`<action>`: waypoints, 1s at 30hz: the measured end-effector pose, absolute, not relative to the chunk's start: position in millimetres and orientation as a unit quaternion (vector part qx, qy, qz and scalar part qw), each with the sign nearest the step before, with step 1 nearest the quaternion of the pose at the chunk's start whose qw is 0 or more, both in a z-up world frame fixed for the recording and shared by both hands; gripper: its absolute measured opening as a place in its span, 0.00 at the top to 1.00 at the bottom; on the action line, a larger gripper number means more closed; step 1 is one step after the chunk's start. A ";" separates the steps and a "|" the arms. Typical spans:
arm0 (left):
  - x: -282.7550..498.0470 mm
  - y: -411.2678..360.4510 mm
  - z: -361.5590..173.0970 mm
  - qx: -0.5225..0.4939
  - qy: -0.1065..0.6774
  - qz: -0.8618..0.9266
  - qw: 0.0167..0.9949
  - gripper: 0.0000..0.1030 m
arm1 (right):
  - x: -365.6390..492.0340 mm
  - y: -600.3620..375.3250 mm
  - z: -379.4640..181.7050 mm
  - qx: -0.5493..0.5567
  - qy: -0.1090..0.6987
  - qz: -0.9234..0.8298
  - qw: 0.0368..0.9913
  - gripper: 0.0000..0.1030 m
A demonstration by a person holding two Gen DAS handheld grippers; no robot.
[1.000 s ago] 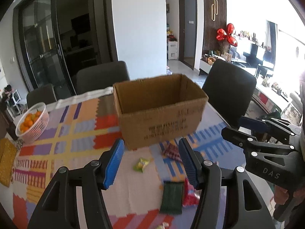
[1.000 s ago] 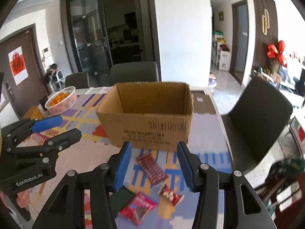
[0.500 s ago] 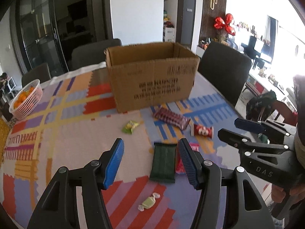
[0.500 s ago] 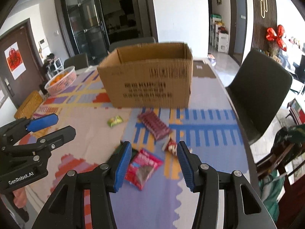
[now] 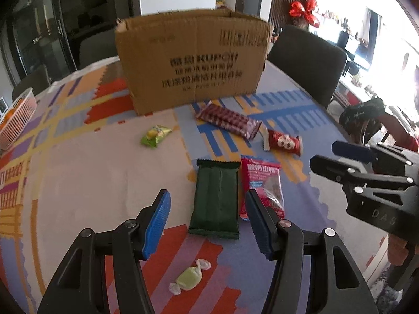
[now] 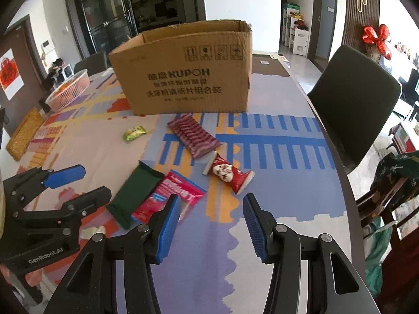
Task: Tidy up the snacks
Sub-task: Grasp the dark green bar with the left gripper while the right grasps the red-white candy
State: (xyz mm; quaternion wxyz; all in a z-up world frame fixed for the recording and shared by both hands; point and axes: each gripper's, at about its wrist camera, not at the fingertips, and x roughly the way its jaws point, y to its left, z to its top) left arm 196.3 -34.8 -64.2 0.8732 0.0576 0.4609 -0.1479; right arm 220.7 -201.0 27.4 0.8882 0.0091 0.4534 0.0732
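An open cardboard box [image 5: 192, 60] [image 6: 183, 70] stands at the table's far side. In front of it lie several snacks: a dark green packet [image 5: 216, 196] [image 6: 136, 189], a pink-red packet [image 5: 262, 183] [image 6: 170, 196], a red packet with white print [image 5: 284, 141] [image 6: 229, 174], a maroon striped packet [image 5: 227, 120] [image 6: 192, 136], a small green-yellow packet [image 5: 155, 134] [image 6: 134, 132] and a pale green wrapped candy [image 5: 189, 280]. My left gripper [image 5: 208, 225] is open above the green packet's near end. My right gripper [image 6: 210, 226] is open and empty, just short of the red packets.
A patterned multicolour cloth [image 5: 78, 157] covers the table. A white basket of oranges [image 6: 69, 89] sits at the far left. A dark chair [image 6: 358, 96] stands at the table's right edge, another chair behind the box.
Both grippers have dropped lower and tilted down toward the snacks. The box now sits higher in view and the snacks appear closer. Both stay open.
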 end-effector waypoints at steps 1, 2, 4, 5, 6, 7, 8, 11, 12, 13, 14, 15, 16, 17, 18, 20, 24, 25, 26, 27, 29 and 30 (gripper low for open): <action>199.2 -36.5 -68.0 0.060 0.466 -0.147 0.870 0.43 | 223.4 -201.7 24.6 0.006 0.456 0.074 0.887 0.51; 201.4 -37.4 -70.8 0.062 0.469 -0.146 0.869 0.43 | 226.3 -202.6 21.9 0.003 0.460 0.074 0.885 0.51; 207.0 -40.5 -78.1 0.062 0.480 -0.143 0.863 0.43 | 232.0 -204.3 18.0 0.000 0.465 0.076 0.882 0.51; 209.0 -41.4 -81.2 0.061 0.485 -0.142 0.861 0.43 | 235.6 -205.4 15.2 -0.003 0.469 0.076 0.880 0.51; 210.5 -42.0 -83.8 0.062 0.488 -0.141 0.859 0.43 | 239.1 -206.1 12.9 -0.006 0.472 0.076 0.878 0.51; 212.0 -42.7 -87.2 0.063 0.492 -0.138 0.857 0.43 | 241.9 -206.6 11.0 -0.010 0.475 0.077 0.877 0.51; 213.4 -43.5 -89.7 0.066 0.494 -0.136 0.856 0.43 | 245.2 -207.1 8.3 -0.015 0.478 0.078 0.875 0.51; 217.8 -45.8 -95.8 0.069 0.501 -0.134 0.852 0.43 | 254.5 -206.6 -0.4 -0.037 0.488 0.080 0.869 0.51; 219.5 -47.0 -97.8 0.071 0.502 -0.134 0.851 0.43 | 256.6 -206.5 -2.0 -0.042 0.490 0.080 0.867 0.51; 220.6 -47.9 -98.8 0.073 0.503 -0.133 0.851 0.43 | 259.1 -206.3 -4.0 -0.047 0.491 0.082 0.866 0.51; 222.1 -49.0 -100.4 0.073 0.505 -0.135 0.849 0.43 | 261.1 -206.2 -5.2 -0.052 0.491 0.085 0.866 0.51; 223.4 -49.8 -101.5 0.072 0.507 -0.137 0.848 0.43 | 264.0 -205.7 -6.5 -0.058 0.490 0.087 0.865 0.51; 225.1 -50.6 -102.4 0.069 0.509 -0.138 0.847 0.43 | 265.3 -205.2 -6.3 -0.060 0.490 0.088 0.865 0.51; 226.3 -51.3 -103.4 0.068 0.511 -0.138 0.846 0.43 | 267.7 -204.9 -6.3 -0.063 0.488 0.091 0.866 0.51; 227.3 -51.9 -104.3 0.068 0.512 -0.138 0.845 0.43 | 269.6 -204.9 -6.6 -0.065 0.488 0.094 0.865 0.51; 231.0 -53.9 -107.5 0.069 0.517 -0.137 0.842 0.45 | 275.2 -205.1 -7.5 -0.069 0.489 0.098 0.864 0.51; 235.8 -55.4 -108.3 0.065 0.517 -0.135 0.842 0.47 | 284.9 -200.9 -11.8 -0.085 0.495 0.110 0.858 0.51; 236.9 -55.2 -108.1 0.063 0.518 -0.137 0.842 0.48 | 287.6 -199.6 -13.6 -0.089 0.496 0.114 0.856 0.51; 237.6 -55.3 -108.2 0.063 0.518 -0.137 0.842 0.50 | 289.6 -198.9 -15.1 -0.091 0.498 0.117 0.854 0.51; 238.0 -55.7 -108.4 0.064 0.518 -0.135 0.842 0.52 | 291.5 -198.0 -16.4 -0.093 0.499 0.120 0.853 0.51; 237.5 -57.0 -108.5 0.071 0.516 -0.133 0.843 0.54 | 295.1 -194.8 -18.9 -0.105 0.498 0.120 0.853 0.51; 237.5 -57.6 -108.6 0.072 0.516 -0.133 0.843 0.54 | 296.5 -193.4 -19.7 -0.110 0.496 0.120 0.853 0.51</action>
